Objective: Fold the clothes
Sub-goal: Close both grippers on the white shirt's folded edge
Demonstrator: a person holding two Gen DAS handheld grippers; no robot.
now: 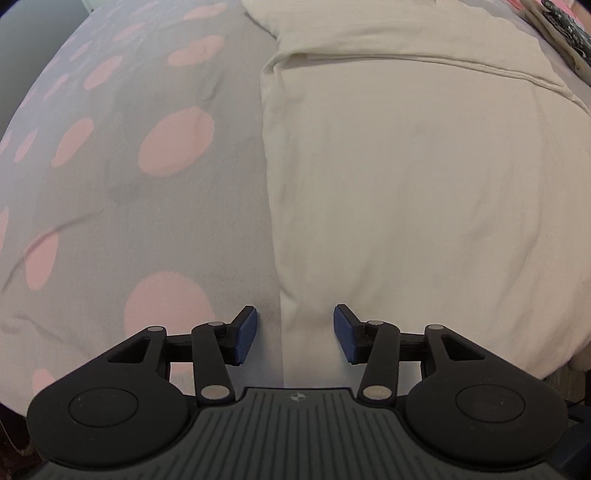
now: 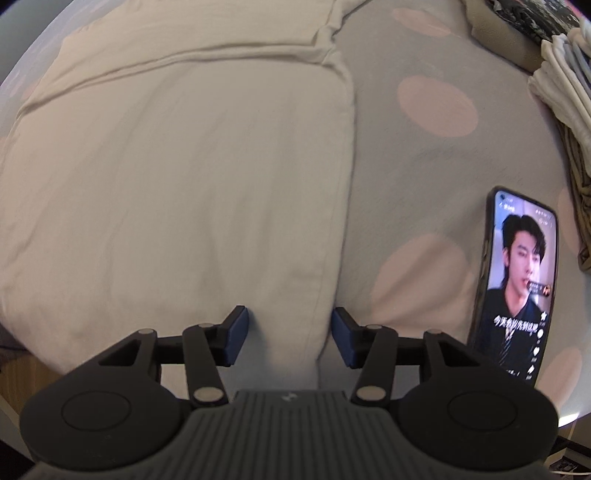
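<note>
A cream garment (image 1: 406, 177) lies spread flat on a grey bedsheet with pink dots (image 1: 129, 184). It shows in the right wrist view too (image 2: 184, 177). My left gripper (image 1: 294, 334) is open and empty, its jaws straddling the garment's near left edge. My right gripper (image 2: 290, 334) is open and empty, its jaws straddling the garment's near right edge. A fold or seam line runs across the far part of the garment in both views.
A phone (image 2: 517, 291) with a lit screen lies on the sheet (image 2: 424, 147) to the right of my right gripper. A stack of folded clothes (image 2: 561, 92) sits at the far right. A dark patterned item (image 1: 565, 29) lies at the far right corner.
</note>
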